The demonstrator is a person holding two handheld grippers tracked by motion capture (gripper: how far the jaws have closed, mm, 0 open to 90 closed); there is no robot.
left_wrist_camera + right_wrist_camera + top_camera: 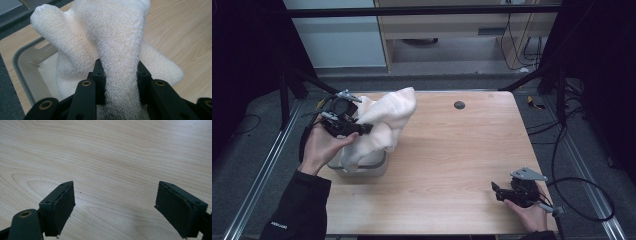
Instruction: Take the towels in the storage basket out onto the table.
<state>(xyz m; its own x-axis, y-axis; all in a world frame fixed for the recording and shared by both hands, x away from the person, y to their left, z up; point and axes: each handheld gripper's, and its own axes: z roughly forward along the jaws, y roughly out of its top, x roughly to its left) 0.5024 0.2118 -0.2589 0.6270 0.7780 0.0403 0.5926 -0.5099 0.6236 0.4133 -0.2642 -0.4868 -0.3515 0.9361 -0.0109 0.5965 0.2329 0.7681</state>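
Left gripper (362, 128) pinching fluffy cream terry towel (384, 120), half lifted from grey-rimmed plastic bin (374, 167); right gripper (498, 192) spread wide, idle, towel's tail not yet out.

Rough white terry-cloth towel (120, 42), smooth matt plastic bin (27, 62), pale wood-grain table (105, 152).

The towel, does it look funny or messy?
A bit. The white towel is bunched up, pinched in the left claw, its bottom end hanging into the grey bin. Nothing looks spilled or broken.
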